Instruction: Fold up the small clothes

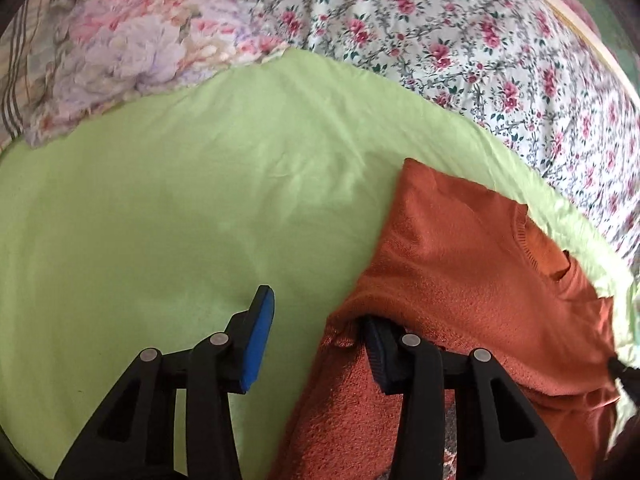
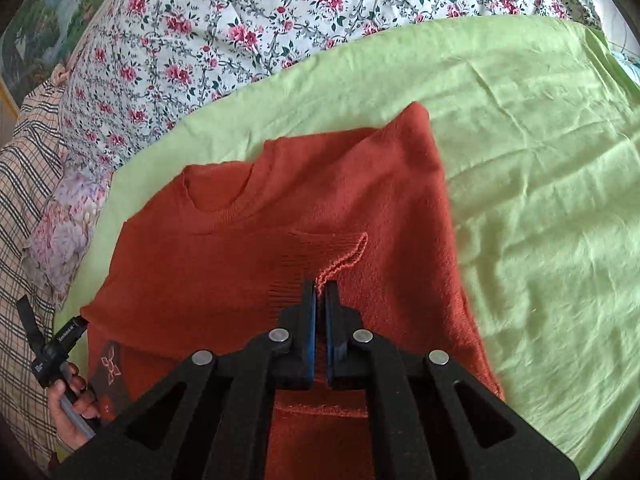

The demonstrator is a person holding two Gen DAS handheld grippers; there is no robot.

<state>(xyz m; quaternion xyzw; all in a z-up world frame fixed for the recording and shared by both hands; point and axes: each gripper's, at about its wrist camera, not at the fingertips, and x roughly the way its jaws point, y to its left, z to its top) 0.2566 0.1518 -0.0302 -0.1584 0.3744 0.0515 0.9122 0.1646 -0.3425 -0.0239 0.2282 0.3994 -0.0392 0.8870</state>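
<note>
A rust-orange knit sweater point(image 2: 280, 248) lies on a light green sheet point(image 2: 540, 200), collar toward the far side, its right part folded over the body. My right gripper point(image 2: 320, 292) is shut on a ribbed edge of the sweater near its middle. In the left wrist view the sweater point(image 1: 460, 264) lies at the right. My left gripper point(image 1: 316, 320) is open at the sweater's left edge. Its left pad is bare over the sheet point(image 1: 160, 220). Its right pad is tucked under a fold of the knit.
A white quilt with pink flowers point(image 2: 240, 32) lies beyond the sheet. A pastel floral pillow point(image 1: 132, 52) and a plaid cloth point(image 2: 28, 184) lie at the left. The person's hand holding the left gripper's handle point(image 2: 68, 384) shows at the lower left.
</note>
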